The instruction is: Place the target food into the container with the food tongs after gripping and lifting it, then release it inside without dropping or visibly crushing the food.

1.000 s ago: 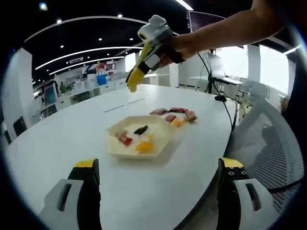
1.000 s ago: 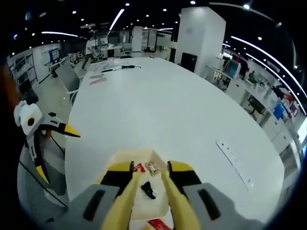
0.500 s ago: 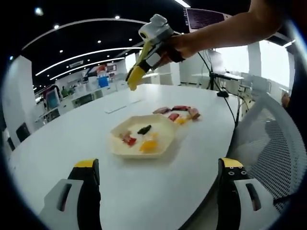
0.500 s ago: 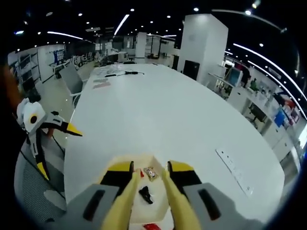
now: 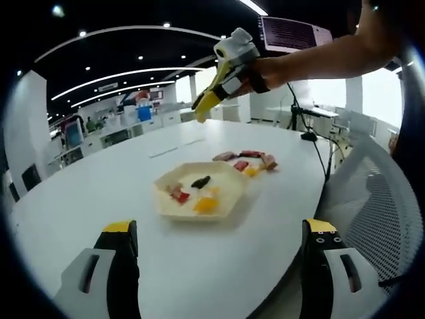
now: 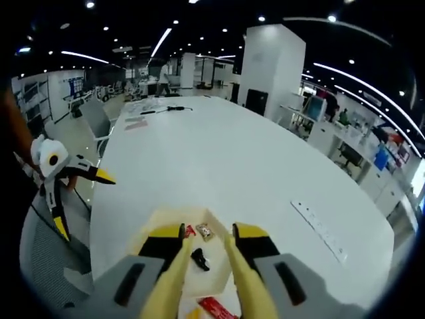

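Note:
A cream hexagonal plate [image 5: 226,203] lies on the white table [image 5: 99,199], holding a black piece [image 5: 199,181], a red piece [image 5: 178,195] and an orange piece [image 5: 206,204]. Several more food pieces [image 5: 242,159] lie on the table beyond it. My left gripper [image 5: 219,227] stands wide open and empty, short of the plate. My right gripper [image 5: 229,63], in a person's hand, hovers above the plate, shut on yellow food tongs [image 5: 204,103]. In the right gripper view the tongs [image 6: 206,234] are spread with nothing between them, over the plate [image 6: 156,222] and the black piece [image 6: 198,259]. The left gripper [image 6: 56,183] is at the left.
A grey mesh chair [image 5: 372,199] stands at the table's near right edge. A black cable and small stand [image 5: 305,135] sit at the far right of the table. A pale strip [image 6: 319,230] lies on the table top. Office chairs [image 6: 99,116] stand beyond the table's left edge.
The right gripper with the tongs has drifted right and a little higher over the plate. In its own view more of the plate and a red piece now show below. The left gripper stays wide open.

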Demonstrator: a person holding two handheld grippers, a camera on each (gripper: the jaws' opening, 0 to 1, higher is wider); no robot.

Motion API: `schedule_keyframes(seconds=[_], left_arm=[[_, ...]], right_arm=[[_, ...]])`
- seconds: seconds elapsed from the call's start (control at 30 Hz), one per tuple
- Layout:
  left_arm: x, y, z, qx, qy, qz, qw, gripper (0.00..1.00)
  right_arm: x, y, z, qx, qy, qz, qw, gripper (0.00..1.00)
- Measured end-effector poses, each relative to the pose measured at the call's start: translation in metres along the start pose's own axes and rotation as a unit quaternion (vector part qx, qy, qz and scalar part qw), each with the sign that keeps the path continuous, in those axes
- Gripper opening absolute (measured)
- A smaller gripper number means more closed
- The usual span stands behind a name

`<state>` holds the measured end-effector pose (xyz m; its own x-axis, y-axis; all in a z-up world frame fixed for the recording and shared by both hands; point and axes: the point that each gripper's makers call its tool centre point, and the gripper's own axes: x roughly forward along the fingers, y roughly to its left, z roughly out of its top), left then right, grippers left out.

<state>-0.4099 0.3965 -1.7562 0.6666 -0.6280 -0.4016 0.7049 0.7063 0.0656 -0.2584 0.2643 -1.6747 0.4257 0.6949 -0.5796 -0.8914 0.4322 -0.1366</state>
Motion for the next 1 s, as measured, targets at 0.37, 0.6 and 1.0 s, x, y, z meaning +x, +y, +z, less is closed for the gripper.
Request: schedule_keyframes(seconds=[0.37, 0.6, 1.0], left_arm=[[-0.001, -0.001, 0.003, 0.024, -0.006, 0.004, 0.9997, 1.00], [-0.003, 0.010, 0.000, -0.014, -0.003, 0.024, 0.9996, 1.00], [-0.002, 0.006, 0.001, 0.008, -0.001, 0.019, 0.9998, 1.00]], right_arm=[[-0.024, 0.000, -0.040, 0.004, 0.003, 0.005, 1.0000, 0.28], [-0.037, 0.000, -0.061, 0.011, 0.006, 0.005, 0.9999, 0.29], [-0.049, -0.002, -0.088, 0.029, 0.015, 0.013, 0.9994, 0.28]])
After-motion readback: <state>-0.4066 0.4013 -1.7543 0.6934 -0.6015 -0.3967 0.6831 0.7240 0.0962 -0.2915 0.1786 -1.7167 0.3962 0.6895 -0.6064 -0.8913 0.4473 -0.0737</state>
